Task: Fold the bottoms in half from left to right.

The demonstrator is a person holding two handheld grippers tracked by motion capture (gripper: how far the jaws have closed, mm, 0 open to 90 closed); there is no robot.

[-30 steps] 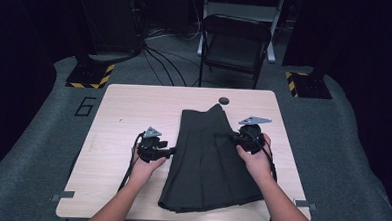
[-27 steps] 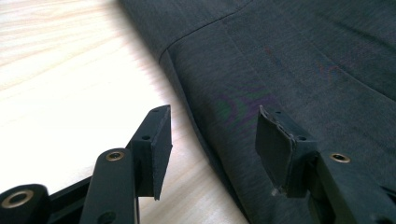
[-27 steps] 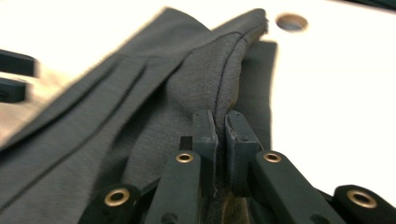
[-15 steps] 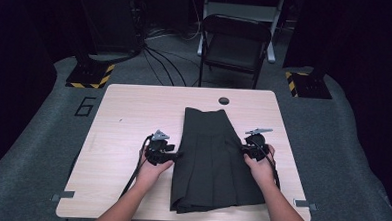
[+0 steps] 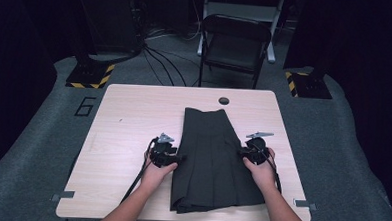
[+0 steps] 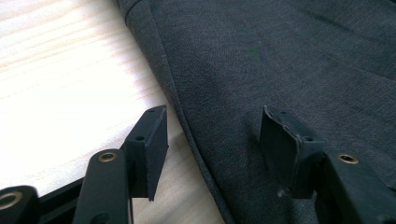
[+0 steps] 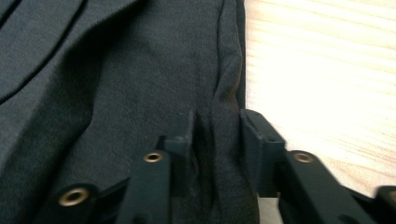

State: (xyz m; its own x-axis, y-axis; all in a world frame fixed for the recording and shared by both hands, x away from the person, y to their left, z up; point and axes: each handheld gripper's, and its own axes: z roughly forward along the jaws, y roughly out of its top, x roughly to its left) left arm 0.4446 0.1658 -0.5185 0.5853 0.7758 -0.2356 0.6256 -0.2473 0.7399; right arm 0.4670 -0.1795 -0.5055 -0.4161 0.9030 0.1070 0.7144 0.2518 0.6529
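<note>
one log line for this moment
skirt flat on table | left gripper open at edge | right gripper opening, edge fold between fingers

Bare table (image 5: 128, 117) left — skirt (image 5: 209, 156) mid-table

Skirt (image 5: 212, 161): the near hem corners lie under the person's forearms in the high view; both gripper views cut the garment off at their edges. Right gripper (image 7: 215, 140): its own view is blurred, and a fold of skirt edge stands between the just-opening jaws; pad contact cannot be told. Left gripper (image 6: 212, 140): the jaw bases run past the bottom edge. Table (image 5: 134, 113): the surface beneath the skirt is hidden.
</note>
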